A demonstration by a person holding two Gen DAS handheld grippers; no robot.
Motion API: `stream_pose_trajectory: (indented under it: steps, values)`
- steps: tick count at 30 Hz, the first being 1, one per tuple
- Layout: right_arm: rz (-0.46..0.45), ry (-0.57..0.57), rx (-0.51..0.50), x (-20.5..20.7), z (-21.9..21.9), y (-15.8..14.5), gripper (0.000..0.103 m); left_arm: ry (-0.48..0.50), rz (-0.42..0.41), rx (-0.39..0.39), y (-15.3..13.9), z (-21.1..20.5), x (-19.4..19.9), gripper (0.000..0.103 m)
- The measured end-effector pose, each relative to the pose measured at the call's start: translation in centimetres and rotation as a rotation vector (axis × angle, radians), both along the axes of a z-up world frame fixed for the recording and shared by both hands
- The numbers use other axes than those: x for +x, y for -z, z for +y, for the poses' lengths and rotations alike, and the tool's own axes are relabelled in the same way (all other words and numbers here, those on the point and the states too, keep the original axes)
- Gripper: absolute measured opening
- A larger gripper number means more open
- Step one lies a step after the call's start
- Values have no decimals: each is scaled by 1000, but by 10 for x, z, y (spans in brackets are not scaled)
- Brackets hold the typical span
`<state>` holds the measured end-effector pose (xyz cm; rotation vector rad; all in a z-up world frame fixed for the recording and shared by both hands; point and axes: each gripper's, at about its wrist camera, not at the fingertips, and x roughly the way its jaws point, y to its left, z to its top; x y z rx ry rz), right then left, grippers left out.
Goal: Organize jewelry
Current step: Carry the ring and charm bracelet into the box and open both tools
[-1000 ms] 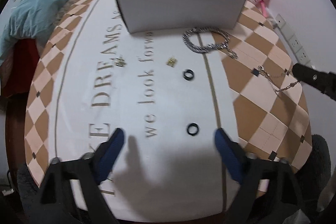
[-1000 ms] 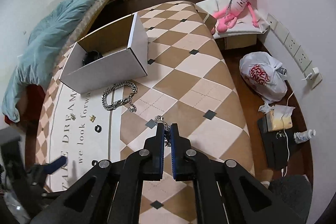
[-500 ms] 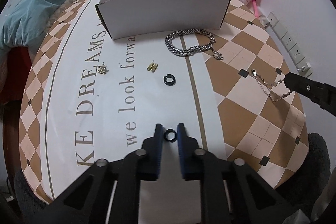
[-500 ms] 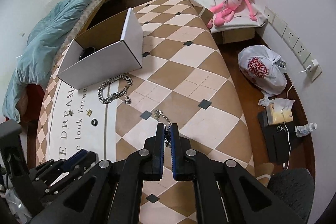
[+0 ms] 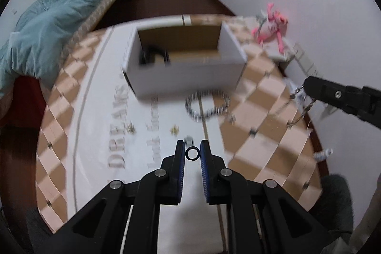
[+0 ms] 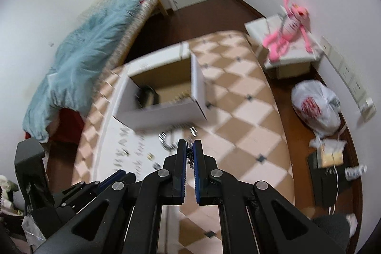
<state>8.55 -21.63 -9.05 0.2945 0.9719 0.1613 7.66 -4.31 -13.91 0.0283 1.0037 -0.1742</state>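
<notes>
A small black ring (image 5: 192,153) is pinched between the blue pads of my left gripper (image 5: 192,152), lifted above the checked tablecloth (image 5: 262,111). My right gripper (image 6: 189,151) is shut on a thin silver chain (image 6: 190,157); in the left wrist view that chain (image 5: 300,106) dangles from its tip at the right. An open white cardboard box (image 5: 188,77) stands at the far side with a dark item inside. On the cloth lie a thick silver chain bracelet (image 5: 207,106), two small gold pieces (image 5: 175,129) and another small dark ring (image 5: 189,140).
A bed with a teal blanket (image 6: 90,51) lies to the left. A pink plush toy (image 6: 288,27) sits on a low white stand at the right, near a white plastic bag (image 6: 314,108) on the floor. Wall sockets (image 6: 352,85) line the right wall.
My left gripper closed on the black ring and lifted it off the cloth. My right gripper rose with the thin chain, which now hangs free. Both views tilted up toward the box.
</notes>
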Motion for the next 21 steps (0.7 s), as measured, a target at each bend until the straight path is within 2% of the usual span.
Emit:
stream_pose_trajectory:
  steps: [6, 10, 12, 16, 21]
  values:
    - [-83, -47, 13, 32, 13, -46, 6, -12, -101, -18, -49, 7, 33, 10]
    - [-118, -77, 10, 65, 21, -71, 6, -28, -120, -46, -66, 18, 63, 10]
    - [-116, -86, 6, 83, 25, -76, 6, -32, -104, -64, -70, 25, 82, 10]
    - [-62, -106, 0, 122, 31, -66, 6, -36, -63, -76, -66, 33, 114, 10]
    - [71, -116, -4, 174, 37, -27, 6, -38, 60, -134, -40, 41, 153, 10]
